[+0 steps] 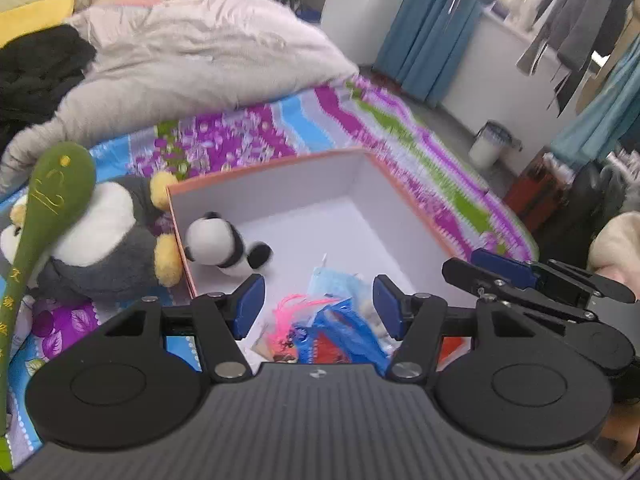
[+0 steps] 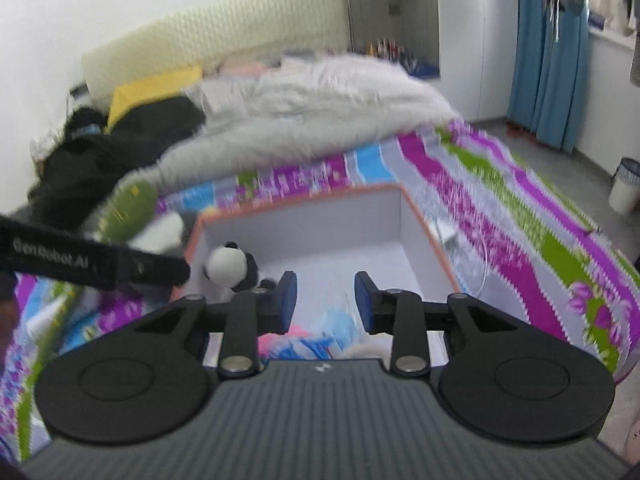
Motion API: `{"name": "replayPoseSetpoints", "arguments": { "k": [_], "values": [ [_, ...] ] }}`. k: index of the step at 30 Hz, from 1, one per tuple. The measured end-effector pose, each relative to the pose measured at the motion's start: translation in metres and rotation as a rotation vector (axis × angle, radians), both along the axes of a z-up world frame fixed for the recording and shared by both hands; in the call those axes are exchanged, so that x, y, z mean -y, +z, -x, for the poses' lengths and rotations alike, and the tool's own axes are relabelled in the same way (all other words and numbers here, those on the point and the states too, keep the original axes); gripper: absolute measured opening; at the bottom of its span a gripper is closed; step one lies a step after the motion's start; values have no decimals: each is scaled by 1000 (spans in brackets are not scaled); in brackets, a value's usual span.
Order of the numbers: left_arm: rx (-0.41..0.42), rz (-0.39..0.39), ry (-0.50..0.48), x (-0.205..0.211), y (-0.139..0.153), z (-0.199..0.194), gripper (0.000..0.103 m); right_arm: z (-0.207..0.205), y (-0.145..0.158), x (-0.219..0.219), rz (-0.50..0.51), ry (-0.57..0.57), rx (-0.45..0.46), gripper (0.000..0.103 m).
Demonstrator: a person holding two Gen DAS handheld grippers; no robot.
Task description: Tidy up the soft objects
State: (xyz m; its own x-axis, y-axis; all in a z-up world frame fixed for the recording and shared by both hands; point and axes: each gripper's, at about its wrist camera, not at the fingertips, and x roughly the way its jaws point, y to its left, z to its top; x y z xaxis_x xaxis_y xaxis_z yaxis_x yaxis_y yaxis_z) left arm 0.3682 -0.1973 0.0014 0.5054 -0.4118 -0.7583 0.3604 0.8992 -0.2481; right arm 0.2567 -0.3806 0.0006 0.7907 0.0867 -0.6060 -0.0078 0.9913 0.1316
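An open white box with an orange rim (image 1: 400,208) (image 2: 428,232) sits on the patterned bedsheet. A small panda plush (image 1: 216,240) (image 2: 228,264) lies in its left part, and a heap of blue and pink soft bits (image 1: 332,320) (image 2: 320,336) fills its near corner. My left gripper (image 1: 318,306) hangs open above that heap, its pads touching nothing. My right gripper (image 2: 326,300) is open over the same corner, with nothing between its pads. Outside the box on the left lie a grey and white penguin plush (image 1: 100,240) and a green spoon-shaped plush (image 1: 60,184).
A bulky pale duvet (image 1: 200,52) and black clothing (image 1: 36,68) cover the far half of the bed. A white cable (image 2: 484,256) lies right of the box. On the floor to the right stand a white bin (image 1: 488,144) and blue curtains (image 1: 432,32).
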Motion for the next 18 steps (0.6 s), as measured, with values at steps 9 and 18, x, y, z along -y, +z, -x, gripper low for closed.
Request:
{"name": "replayPoseSetpoints", "arguments": {
  "k": [9, 18],
  "values": [
    [161, 64, -29, -17, 57, 68, 66, 54, 45, -16, 12, 17, 137, 34],
    [241, 124, -6, -40, 73, 135, 66, 99, 53, -28, -1, 12, 197, 35]
  ]
}}
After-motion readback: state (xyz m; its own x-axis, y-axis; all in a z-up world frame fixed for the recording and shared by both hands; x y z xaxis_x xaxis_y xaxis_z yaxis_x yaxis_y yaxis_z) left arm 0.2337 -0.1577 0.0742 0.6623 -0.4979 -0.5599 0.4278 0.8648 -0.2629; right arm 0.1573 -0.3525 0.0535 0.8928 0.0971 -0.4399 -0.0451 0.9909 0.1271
